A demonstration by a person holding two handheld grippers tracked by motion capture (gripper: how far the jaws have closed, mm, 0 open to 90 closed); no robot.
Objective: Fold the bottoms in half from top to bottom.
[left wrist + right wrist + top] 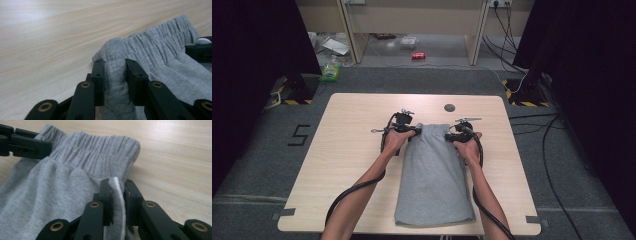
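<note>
Folded grey sweatpants (433, 175) lie lengthwise on the wooden table (352, 150), their elastic waistband (432, 129) at the far end. My left gripper (414, 132) is at the waistband's left corner, and my right gripper (450, 136) is at its right corner. In the left gripper view the left gripper (114, 67) has its black jaws pressed on a fold of the grey fabric (160, 50). The right gripper (116, 185) likewise pinches the cloth edge, with white lining (119, 195) showing between its jaws. The other gripper's jaw (25, 143) appears at the far corner.
A small dark round disc (449, 107) lies on the table beyond the waistband. Cables (352, 192) trail from both grippers back along the forearms. Beyond the table are a grey floor, a red can (418, 56) and a green bottle (331, 70).
</note>
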